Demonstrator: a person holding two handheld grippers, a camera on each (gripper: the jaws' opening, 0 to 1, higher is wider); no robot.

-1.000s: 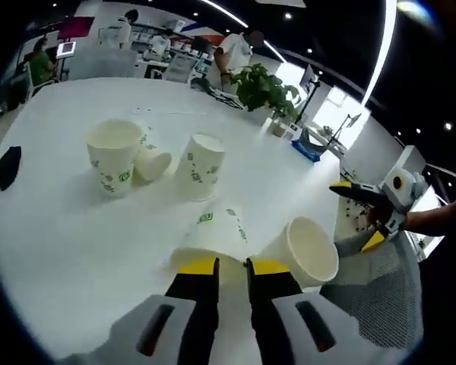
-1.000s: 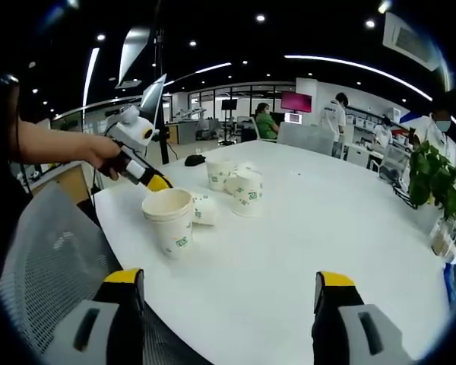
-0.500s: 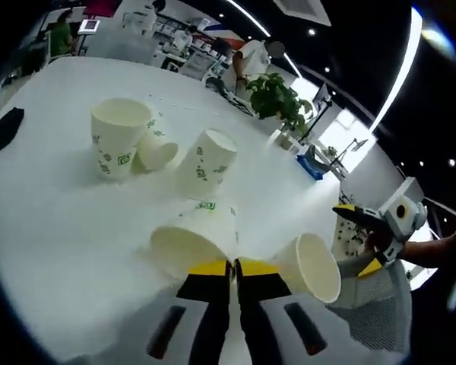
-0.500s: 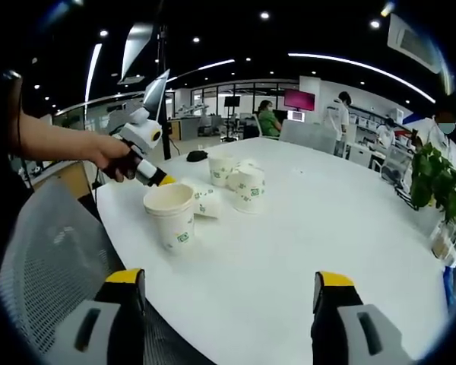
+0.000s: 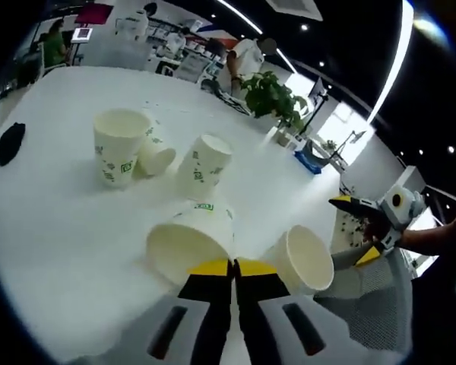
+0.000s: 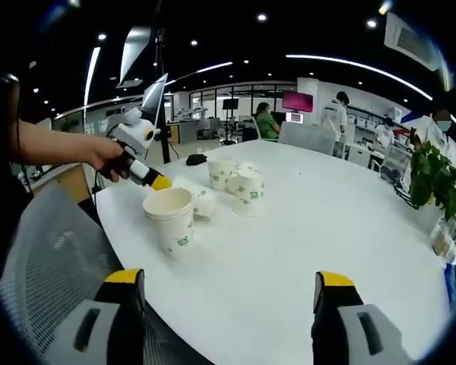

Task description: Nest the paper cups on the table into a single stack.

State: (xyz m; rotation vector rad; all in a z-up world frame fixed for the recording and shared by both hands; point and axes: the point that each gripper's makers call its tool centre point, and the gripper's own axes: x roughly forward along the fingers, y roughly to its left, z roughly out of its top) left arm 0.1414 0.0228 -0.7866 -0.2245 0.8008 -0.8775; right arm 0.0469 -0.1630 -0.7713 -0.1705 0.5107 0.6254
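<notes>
Lifted since a second ago, the white green-printed paper cup [image 5: 188, 242] hangs tilted over the white tabletop [image 5: 53, 228], seemingly pinched by the left tongs [image 5: 233, 266]; right tongs [image 6: 228, 285] gape wide. Level its mouth before nesting.

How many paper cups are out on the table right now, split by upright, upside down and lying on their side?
Upright paper cups: 2
Upside-down paper cups: 1
Paper cups on their side: 2
Total: 5

Five unstacked paper cups [image 5: 121, 144], scattered
</notes>
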